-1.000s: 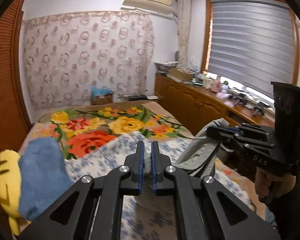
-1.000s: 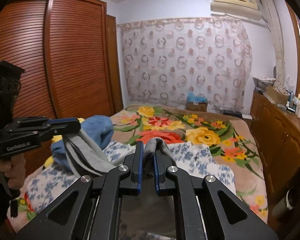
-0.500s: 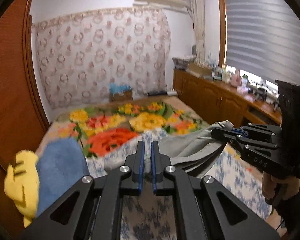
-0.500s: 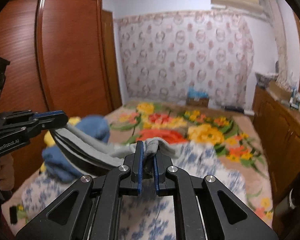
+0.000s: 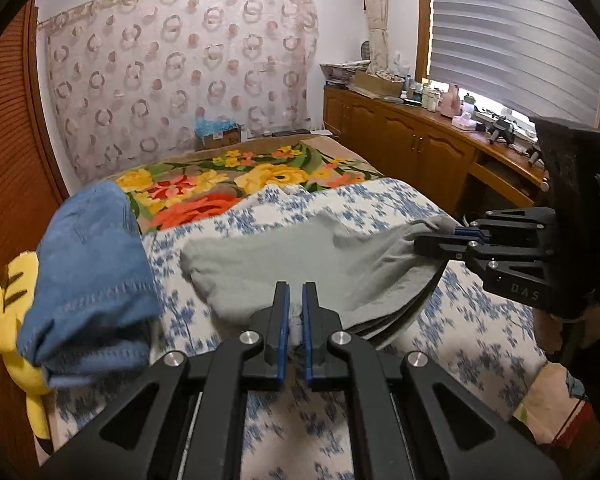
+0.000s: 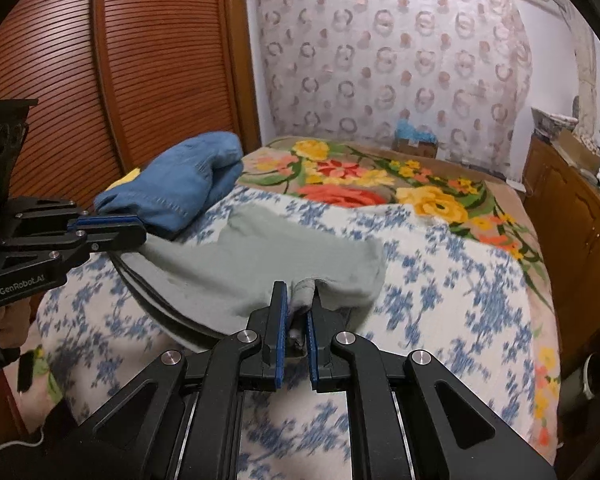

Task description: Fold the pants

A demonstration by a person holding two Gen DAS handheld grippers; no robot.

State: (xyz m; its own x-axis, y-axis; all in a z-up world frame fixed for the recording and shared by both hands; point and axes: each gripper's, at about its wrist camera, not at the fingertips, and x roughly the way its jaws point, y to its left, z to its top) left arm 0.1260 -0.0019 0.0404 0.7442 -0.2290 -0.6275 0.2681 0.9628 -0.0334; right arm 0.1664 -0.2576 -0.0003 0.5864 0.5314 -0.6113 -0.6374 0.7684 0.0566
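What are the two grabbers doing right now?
Left gripper: closed, pinching the soft grey fabric pants.
Right gripper: closed on the same pants at the other end.

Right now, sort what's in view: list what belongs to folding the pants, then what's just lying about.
Job in hand:
- grey pants
- left gripper, shut on them
- right gripper, shut on them
- blue-flowered sheet they lie on

Lying about:
- blue denim garment
- yellow plush toy
- floral blanket
- cardboard box
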